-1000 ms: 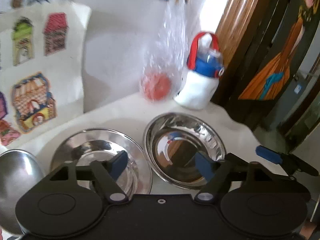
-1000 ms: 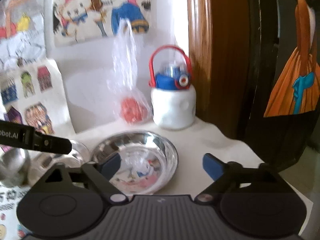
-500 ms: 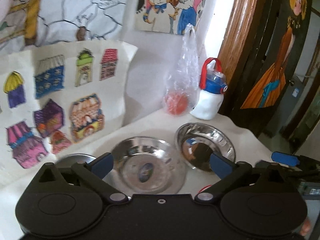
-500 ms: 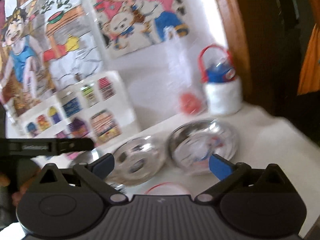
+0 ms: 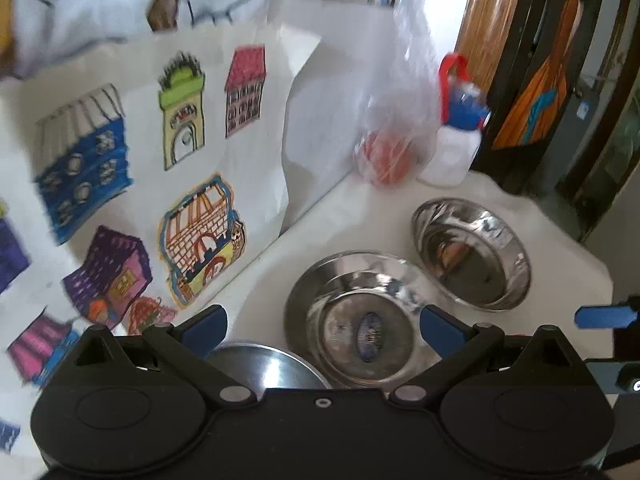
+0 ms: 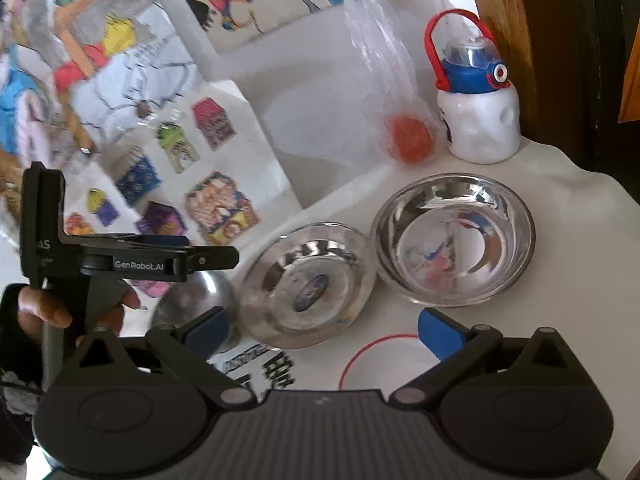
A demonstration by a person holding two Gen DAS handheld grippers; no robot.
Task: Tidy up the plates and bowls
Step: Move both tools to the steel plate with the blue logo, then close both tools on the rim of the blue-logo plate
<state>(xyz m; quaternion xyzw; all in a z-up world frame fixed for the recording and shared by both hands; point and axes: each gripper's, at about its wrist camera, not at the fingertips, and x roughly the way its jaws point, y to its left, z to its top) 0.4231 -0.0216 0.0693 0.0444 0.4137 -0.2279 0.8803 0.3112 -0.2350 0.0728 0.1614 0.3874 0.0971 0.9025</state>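
Observation:
Three steel dishes sit in a row on the white table. The deep bowl point(image 6: 454, 238) point(image 5: 472, 252) is at the right. A shallow plate with a sticker point(image 6: 308, 284) point(image 5: 360, 316) is in the middle. A third steel dish point(image 6: 192, 304) point(image 5: 264, 364) is at the left, partly hidden behind the fingers. A white plate with a red rim point(image 6: 384, 364) lies nearest. My left gripper point(image 5: 322, 328) is open above the middle plate and holds nothing. My right gripper point(image 6: 322, 332) is open and empty above the red-rimmed plate. The left gripper also shows in the right wrist view point(image 6: 216, 258).
A clear plastic bag with a red fruit point(image 6: 408, 144) and a white bottle with a blue lid and red handle point(image 6: 476, 120) stand at the back. Children's drawings point(image 5: 140, 180) lean on the wall at the left. The table edge point(image 5: 600, 276) and a wooden door frame are at the right.
Both cameras have swung and tilted; the left one has moved closer to the middle plate. Both grippers stay open and empty. The dishes have not moved.

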